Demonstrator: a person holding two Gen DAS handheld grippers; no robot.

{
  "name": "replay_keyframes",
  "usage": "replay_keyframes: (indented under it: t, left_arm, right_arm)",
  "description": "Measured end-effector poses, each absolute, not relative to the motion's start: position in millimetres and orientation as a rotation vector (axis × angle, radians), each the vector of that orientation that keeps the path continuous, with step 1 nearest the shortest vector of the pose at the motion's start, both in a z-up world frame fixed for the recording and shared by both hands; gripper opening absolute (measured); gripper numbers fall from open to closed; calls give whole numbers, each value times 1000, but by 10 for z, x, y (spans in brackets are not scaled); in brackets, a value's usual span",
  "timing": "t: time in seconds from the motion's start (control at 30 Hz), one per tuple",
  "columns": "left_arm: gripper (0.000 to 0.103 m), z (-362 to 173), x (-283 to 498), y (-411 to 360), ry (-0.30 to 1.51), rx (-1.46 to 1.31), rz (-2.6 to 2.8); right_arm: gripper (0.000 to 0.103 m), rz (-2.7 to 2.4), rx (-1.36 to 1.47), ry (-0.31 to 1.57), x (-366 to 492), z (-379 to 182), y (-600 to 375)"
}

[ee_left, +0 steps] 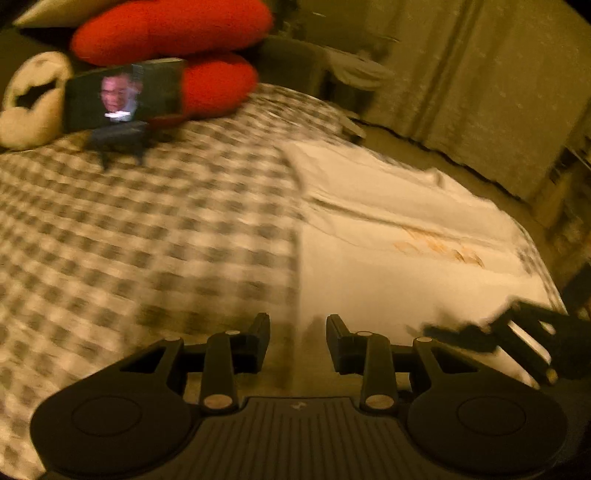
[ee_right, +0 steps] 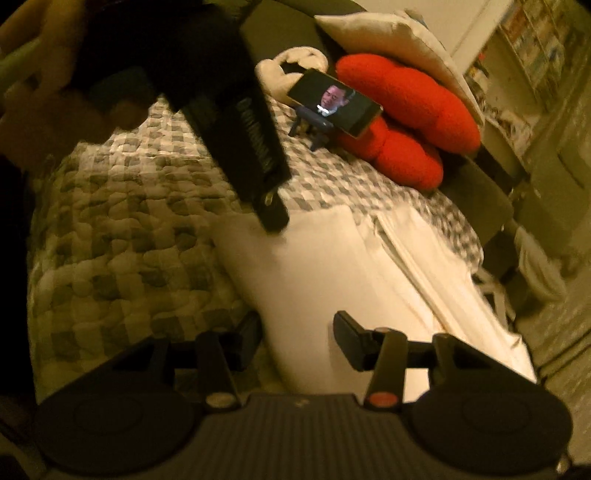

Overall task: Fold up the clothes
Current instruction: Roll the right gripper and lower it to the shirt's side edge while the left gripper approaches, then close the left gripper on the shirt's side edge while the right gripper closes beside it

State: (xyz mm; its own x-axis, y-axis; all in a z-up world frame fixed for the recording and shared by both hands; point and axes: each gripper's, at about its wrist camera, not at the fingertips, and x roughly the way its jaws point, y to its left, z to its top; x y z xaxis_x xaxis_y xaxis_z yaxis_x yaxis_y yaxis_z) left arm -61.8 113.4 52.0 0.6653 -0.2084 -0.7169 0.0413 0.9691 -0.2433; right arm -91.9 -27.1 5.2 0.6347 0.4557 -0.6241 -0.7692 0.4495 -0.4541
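A white garment (ee_left: 388, 243) lies partly folded on the checked bedspread (ee_left: 147, 229), with an orange print on it. My left gripper (ee_left: 297, 332) is open, low over the garment's left edge where it meets the bedspread. My right gripper (ee_left: 443, 328) comes in blurred at the garment's near right corner. In the right wrist view the right gripper (ee_right: 299, 332) is open over the near edge of the white garment (ee_right: 332, 273). The left gripper (ee_right: 272, 218), held by a hand (ee_right: 55, 110), has its tip at the garment's far left corner.
A phone on a small stand (ee_left: 122, 98) plays video at the head of the bed, in front of red cushions (ee_left: 173, 33) and a cream plush (ee_left: 33, 99). Curtains (ee_left: 480, 92) hang beyond the bed edge. A pillow (ee_right: 391, 33), a chair (ee_right: 487, 206) and shelves (ee_right: 532, 51) stand to the right.
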Motion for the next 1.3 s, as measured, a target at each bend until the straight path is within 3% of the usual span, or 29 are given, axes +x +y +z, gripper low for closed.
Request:
replay_keyframes:
  t: [0.13,0.2,0.37,0.5,0.8,1.0,1.07,1.13,1.3]
  left_arm:
    - [32,596,-666,1152,794,-175,-158]
    - [32,634,-689,1161,775,-156,-166]
    - [36,729,-749,1184,727,-108,-185]
    - [48,776,-854,1064,686,18,-262]
    - [48,566,-1035,616,629,410,-311]
    - [39,365,-1080,397,585,620,-293]
    - [33,330,-1069,367,581,645,-284]
    - [17,300,-1031,385,606,637,-268]
    - [11,273,-986,422,638,610,-245]
  right_arm:
    - [19,814,-836,421,-988,2,-224]
    - [16,818,-834,415,-990,-2,-221]
    - [13,832,-671,483,-857,154,-323]
    - [13,849,-550,541,-715,258,-416]
    - [13,902,-436,607,-561,318,-559]
    - [13,905,-417,615,-568,336,-579]
    - [13,906,-417,613,-575,338,-582]
    - [13,910,-415,616,-575,331,-587]
    - [19,923,-421,628,-582,305,-608]
